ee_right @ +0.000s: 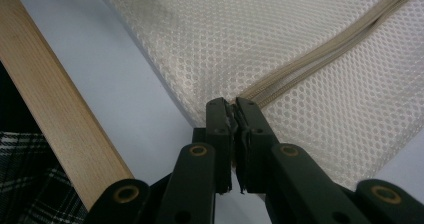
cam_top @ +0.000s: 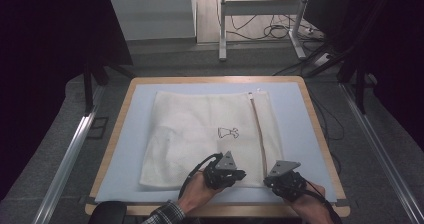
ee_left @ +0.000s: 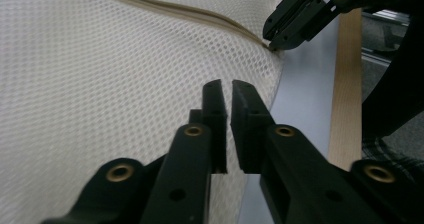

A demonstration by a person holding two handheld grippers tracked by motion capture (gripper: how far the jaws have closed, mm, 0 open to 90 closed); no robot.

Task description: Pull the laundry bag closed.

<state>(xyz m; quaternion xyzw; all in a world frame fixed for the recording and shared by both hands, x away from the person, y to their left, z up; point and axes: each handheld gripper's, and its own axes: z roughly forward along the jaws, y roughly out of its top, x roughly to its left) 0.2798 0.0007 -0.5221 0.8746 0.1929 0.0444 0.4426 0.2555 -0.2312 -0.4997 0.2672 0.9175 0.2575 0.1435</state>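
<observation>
High view shows a cream mesh laundry bag point(cam_top: 200, 134) lying flat on the pale blue mat point(cam_top: 295, 134) of a wood-edged table point(cam_top: 320, 134), with a zipper point(cam_top: 259, 134) running down its right side toward the person. Both grippers sit at the bag's near edge. The right gripper point(ee_right: 234, 104) has its jaws pressed together on the near end of the zipper, pinching what looks like the pull tab or the fabric just beside it — I cannot tell which. The left gripper point(ee_left: 226, 86) hovers over the mesh close by, its jaws nearly together with only a thin gap and nothing between them. The bag looks light, soft and floppy — it will likely bunch if pulled, so holding the fabric beside the zipper should steady it.
</observation>
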